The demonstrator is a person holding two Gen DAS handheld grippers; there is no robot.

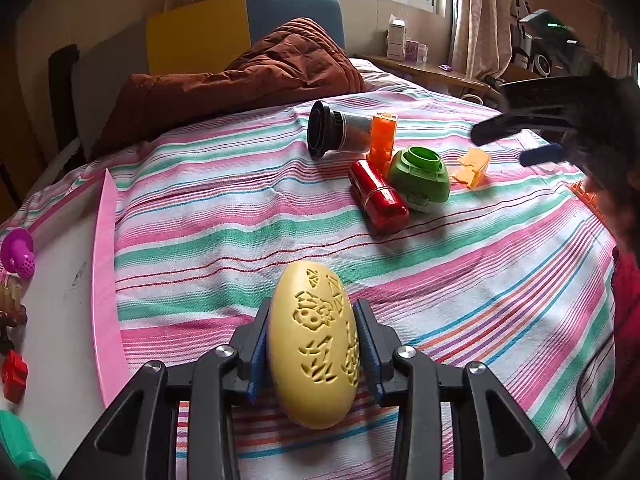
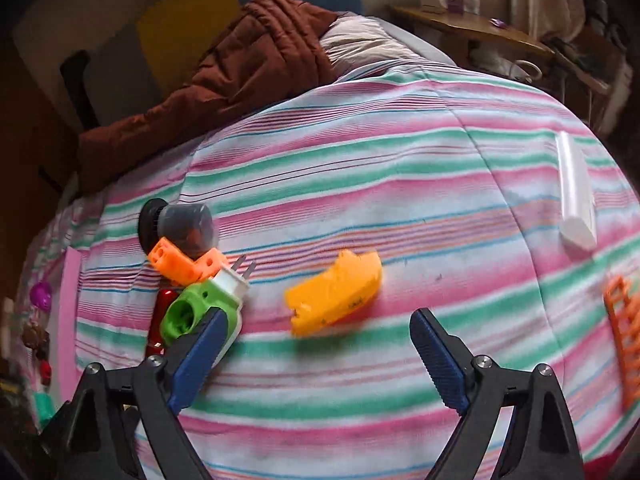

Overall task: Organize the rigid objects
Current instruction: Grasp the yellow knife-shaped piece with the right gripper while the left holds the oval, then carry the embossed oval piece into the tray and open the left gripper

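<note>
My left gripper point(image 1: 312, 316) is shut on a yellow oval case with carved patterns point(image 1: 310, 344), held above the striped bedsheet. Ahead lie a black-capped jar point(image 1: 332, 130), an orange block point(image 1: 383, 136), a red cylinder point(image 1: 378, 196), a green plug adapter point(image 1: 420, 178) and a yellow-orange plastic piece point(image 1: 472, 166). My right gripper point(image 2: 316, 320) is open and empty, just short of the yellow-orange piece point(image 2: 336, 294). The green adapter point(image 2: 200, 308) is beside its left finger. The right gripper also shows in the left wrist view point(image 1: 516, 140).
A pink-rimmed white tray point(image 1: 106, 280) at the left holds a purple item point(image 1: 18, 254) and a red block point(image 1: 14, 376). A brown quilt point(image 1: 240, 80) lies at the back. A white tube point(image 2: 576, 196) and an orange grid point(image 2: 626, 332) lie at the right.
</note>
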